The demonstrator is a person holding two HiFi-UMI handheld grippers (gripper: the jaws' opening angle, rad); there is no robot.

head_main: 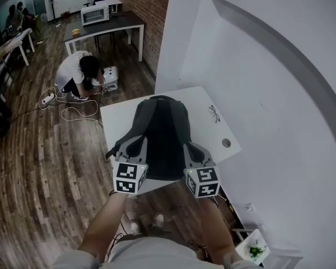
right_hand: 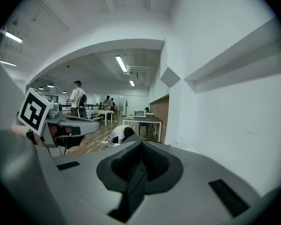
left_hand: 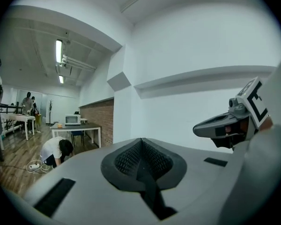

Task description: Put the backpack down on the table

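Note:
A dark grey and black backpack (head_main: 159,136) hangs upright over the white table (head_main: 204,102), its lower end toward me. My left gripper (head_main: 135,150) is shut on the left shoulder strap (left_hand: 152,196), which runs as a dark band out from between its closed jaws. My right gripper (head_main: 191,153) is shut on the right shoulder strap (right_hand: 133,191) in the same way. Each gripper view shows the other gripper beside it: the right gripper (left_hand: 225,128) and the left gripper (right_hand: 61,125). Whether the backpack touches the tabletop is hidden.
A pair of glasses (head_main: 214,112) and a round hole (head_main: 226,143) are on the table's right side. A white wall rises close on the right. A person (head_main: 78,74) crouches on the wooden floor beyond the table, among cables. Farther back stands a dark table with a microwave (head_main: 95,14).

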